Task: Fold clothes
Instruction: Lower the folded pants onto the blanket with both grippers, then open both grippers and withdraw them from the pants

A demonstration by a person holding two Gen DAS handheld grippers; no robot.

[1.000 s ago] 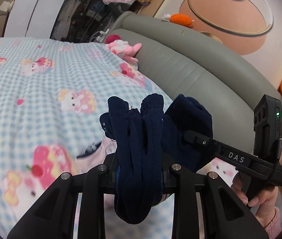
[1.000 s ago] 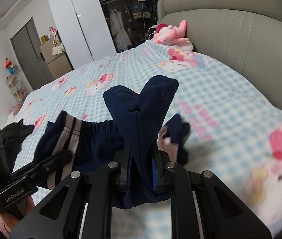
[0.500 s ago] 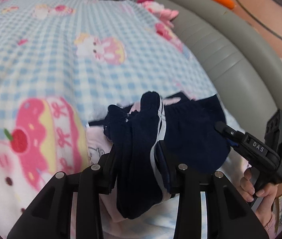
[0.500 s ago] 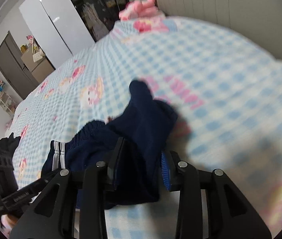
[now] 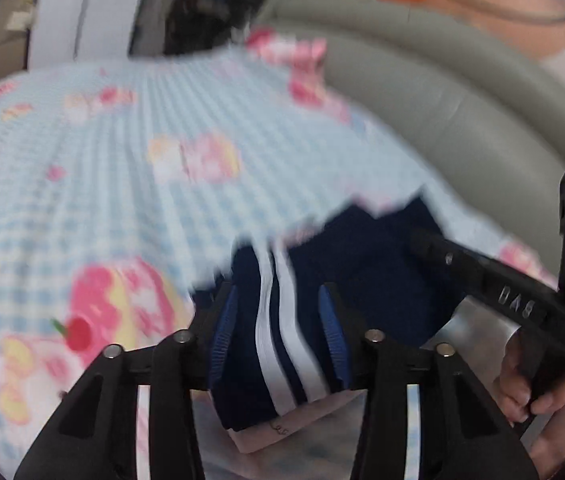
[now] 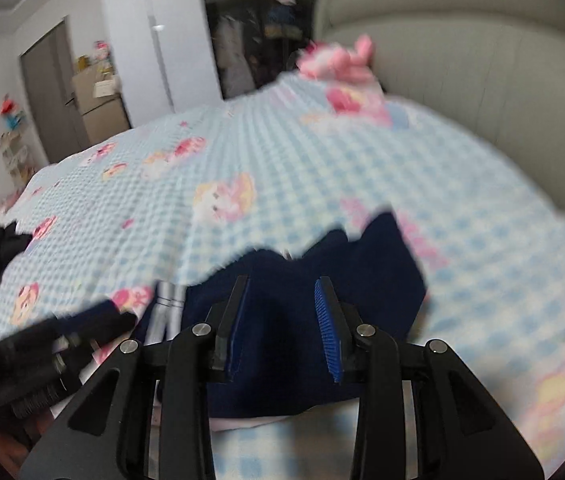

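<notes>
Navy trousers with white side stripes (image 5: pixel 282 320) lie on a pale pink garment (image 5: pixel 282 428) on the blue checked bed. My left gripper (image 5: pixel 278 300) is open, its blue pads astride the striped edge. My right gripper (image 6: pixel 282 292) is open over the plain navy part (image 6: pixel 282 344), which lies flat beneath it. The right gripper also shows in the left wrist view (image 5: pixel 482 280), and the left gripper in the right wrist view (image 6: pixel 54 332). Both views are blurred by motion.
The bedspread (image 6: pixel 242 152) has pink cartoon prints. A grey padded headboard (image 5: pixel 442 92) stands at the right, with a pink plush toy (image 6: pixel 334 64) beside it. A dark cloth heap (image 6: pixel 2 244) lies at the bed's left edge. Wardrobes stand behind.
Both grippers have lowered the navy trousers onto the bed and opened. The cloth that stood bunched up between the fingers now lies flat.
</notes>
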